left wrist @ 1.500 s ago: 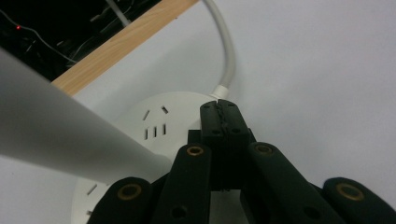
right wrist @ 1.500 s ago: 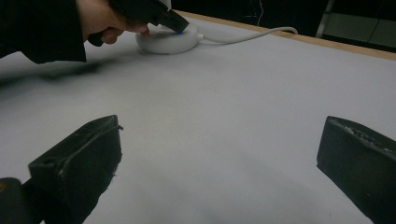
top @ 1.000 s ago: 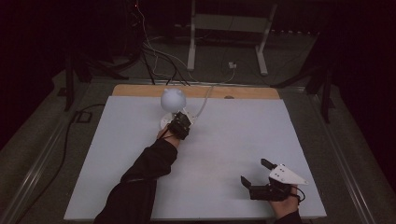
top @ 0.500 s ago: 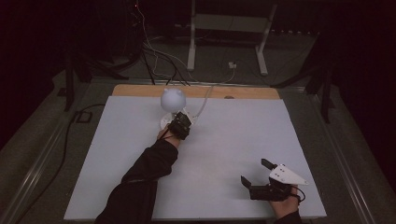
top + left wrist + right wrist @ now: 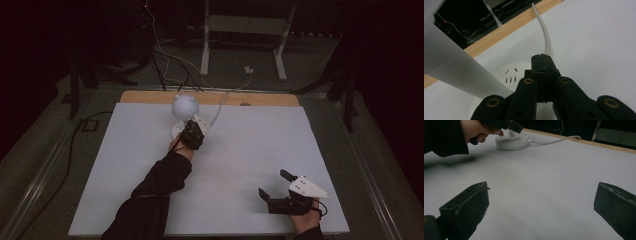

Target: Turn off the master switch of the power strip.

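A white desk lamp stands at the table's far middle, with a ball-shaped head above a round base. My left gripper hovers over that base, jaws pressed together with nothing between them. In the left gripper view its shut tips sit just above the base, beside the lamp's white stem and its cable. My right gripper rests near the front right, jaws wide apart and empty. The right gripper view looks across bare table to the base and the left hand.
The white tabletop has a wooden strip along its far edge. The lamp's white cable runs off the back. A metal stand and loose wires lie on the floor beyond; a black cable trails at the left.
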Available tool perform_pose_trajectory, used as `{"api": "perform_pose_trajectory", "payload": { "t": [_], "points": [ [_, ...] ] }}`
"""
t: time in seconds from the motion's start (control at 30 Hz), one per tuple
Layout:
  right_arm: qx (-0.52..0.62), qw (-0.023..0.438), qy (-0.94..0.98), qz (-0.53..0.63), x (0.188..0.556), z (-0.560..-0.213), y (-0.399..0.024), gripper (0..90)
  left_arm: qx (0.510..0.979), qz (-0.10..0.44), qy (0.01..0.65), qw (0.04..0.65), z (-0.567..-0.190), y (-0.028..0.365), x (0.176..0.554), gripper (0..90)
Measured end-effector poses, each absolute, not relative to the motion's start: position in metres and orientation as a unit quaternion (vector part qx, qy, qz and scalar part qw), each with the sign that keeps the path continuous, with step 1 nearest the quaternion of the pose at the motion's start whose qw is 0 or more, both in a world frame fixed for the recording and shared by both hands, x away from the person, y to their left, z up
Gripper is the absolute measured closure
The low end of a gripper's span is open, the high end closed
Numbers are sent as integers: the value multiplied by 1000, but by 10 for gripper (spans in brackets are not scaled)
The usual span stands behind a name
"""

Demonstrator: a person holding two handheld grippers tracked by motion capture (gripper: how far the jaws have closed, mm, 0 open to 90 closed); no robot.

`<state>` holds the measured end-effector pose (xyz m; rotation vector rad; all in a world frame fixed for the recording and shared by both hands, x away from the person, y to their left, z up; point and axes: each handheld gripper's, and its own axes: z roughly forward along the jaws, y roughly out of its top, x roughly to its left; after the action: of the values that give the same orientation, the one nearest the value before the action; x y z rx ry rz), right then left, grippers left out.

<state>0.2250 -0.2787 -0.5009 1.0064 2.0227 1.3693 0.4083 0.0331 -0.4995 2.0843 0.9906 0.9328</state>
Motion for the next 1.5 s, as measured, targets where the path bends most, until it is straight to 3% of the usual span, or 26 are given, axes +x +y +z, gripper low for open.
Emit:
{"api": "perform_pose_trajectory", "payload": {
  "t": [0.27,0.57,0.67,0.7,0.77,1.0,1.1,1.23,1.5],
  "points": [
    [369,251,738,506,224,-500,-279,0,801,356,360,321,-498,30,404,900],
    [369,252,738,505,224,-500,-280,0,787,336,386,345,-488,36,402,900],
    [367,252,739,506,224,-500,-279,0,786,334,392,342,-485,37,400,700],
    [368,251,739,505,224,-500,-279,0,785,329,394,346,-484,38,400,700],
    [368,251,739,505,225,-500,-279,0,784,324,397,350,-482,38,399,596],
    [368,251,740,504,225,-500,-278,0,799,284,384,366,-478,40,393,368],
    [368,251,740,503,225,-500,-278,0,812,247,377,371,-478,41,392,188],
    [369,251,740,503,225,-500,-278,0,827,216,354,378,-475,41,388,18],
    [369,250,739,504,225,-500,-279,0,832,180,332,407,-459,50,377,3]
  ]
}}
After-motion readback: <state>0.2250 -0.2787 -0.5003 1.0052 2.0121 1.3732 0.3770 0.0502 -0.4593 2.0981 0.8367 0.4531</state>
